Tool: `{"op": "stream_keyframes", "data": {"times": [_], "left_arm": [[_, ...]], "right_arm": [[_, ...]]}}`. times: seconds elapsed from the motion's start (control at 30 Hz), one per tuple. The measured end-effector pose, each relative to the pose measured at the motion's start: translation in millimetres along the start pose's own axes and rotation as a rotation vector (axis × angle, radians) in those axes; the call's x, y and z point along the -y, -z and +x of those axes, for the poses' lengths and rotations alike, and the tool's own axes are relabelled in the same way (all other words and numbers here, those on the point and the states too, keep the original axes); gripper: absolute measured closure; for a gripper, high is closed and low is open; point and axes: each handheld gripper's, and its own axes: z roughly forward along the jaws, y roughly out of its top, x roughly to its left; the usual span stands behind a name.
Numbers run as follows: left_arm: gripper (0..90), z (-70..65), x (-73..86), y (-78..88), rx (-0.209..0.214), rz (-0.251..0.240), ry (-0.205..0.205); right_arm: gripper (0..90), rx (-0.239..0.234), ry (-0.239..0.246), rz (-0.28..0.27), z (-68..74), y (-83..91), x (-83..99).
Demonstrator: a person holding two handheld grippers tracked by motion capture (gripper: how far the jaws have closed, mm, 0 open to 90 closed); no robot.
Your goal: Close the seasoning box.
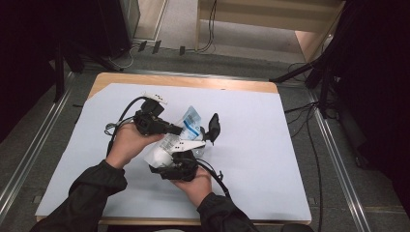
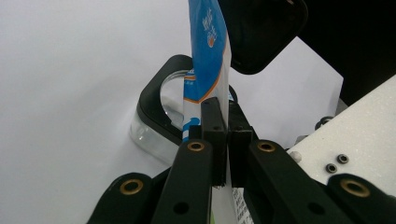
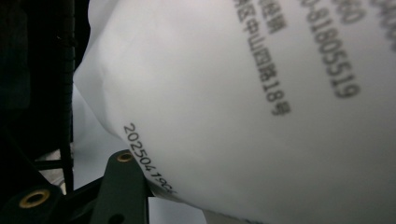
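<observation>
A white plastic bag with blue print (image 1: pixel 191 121) is held above the middle of the table between both hands. My left gripper (image 1: pixel 180 129) comes in from the left and is shut on the bag's thin edge; in its own view the bag (image 2: pixel 208 46) rises straight up from the pinched jaws of the left gripper (image 2: pixel 226 122). My right gripper (image 1: pixel 176 157) holds the bag's fuller white lower part from below. In the right gripper view the bag (image 3: pixel 257 116), printed with black text, bulges between the jaws and hides most of them.
A clear container with a black rim (image 2: pixel 152 109) stands on the light table cover (image 1: pixel 251 145) just behind the bag. A black rounded lid-like piece (image 1: pixel 212 127) stands upright beside it. Cables trail from both grippers.
</observation>
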Motion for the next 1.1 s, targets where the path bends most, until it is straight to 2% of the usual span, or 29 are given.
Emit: {"op": "stream_keyframes", "data": {"times": [0.03,0.2,0.3,0.37,0.43,0.63,0.77,0.9,1.0,1.1], "left_arm": [[90.0,0.7,-0.8,-1.0,0.011,-0.001,0.008],[89.8,1.0,-2.2,-2.1,0.004,0.003,0.010],[86.3,-1.0,-1.8,-3.3,0.015,0.010,0.015],[85.8,-2.6,-1.8,-2.5,0.006,0.009,0.006],[87.8,-3.5,-1.6,-1.7,0.001,0.015,0.003],[90.0,-2.4,-0.2,-0.9,-0.006,0.017,-0.006],[90.0,-2.9,-0.1,-2.8,-0.020,0.021,-0.015],[90.0,-3.4,-0.4,-3.6,-0.027,0.022,-0.006],[90.0,-3.6,0.0,-3.5,-0.024,0.014,-0.007],[90.0,-3.5,0.3,-3.0,-0.023,0.010,-0.010]], "right_arm": [[52.9,-0.003,-0.004,-0.004,-0.4,0.3,-0.4],[53.3,-0.034,-0.040,-0.020,-2.3,1.1,-1.6],[53.3,-0.066,-0.075,-0.043,-3.4,2.3,-2.5],[53.5,-0.072,-0.094,-0.051,-4.6,4.1,-3.5],[53.5,-0.055,-0.076,-0.042,-4.0,4.4,-3.2],[53.5,-0.062,-0.074,-0.041,-3.2,2.5,-2.9],[52.6,-0.022,-0.052,-0.024,-2.1,1.2,-3.5],[49.4,0.024,0.005,0.000,2.5,-1.2,-4.0],[52.2,0.033,0.010,-0.001,2.5,-0.2,-4.2],[53.2,0.016,-0.009,-0.010,1.2,0.7,-4.2]]}}
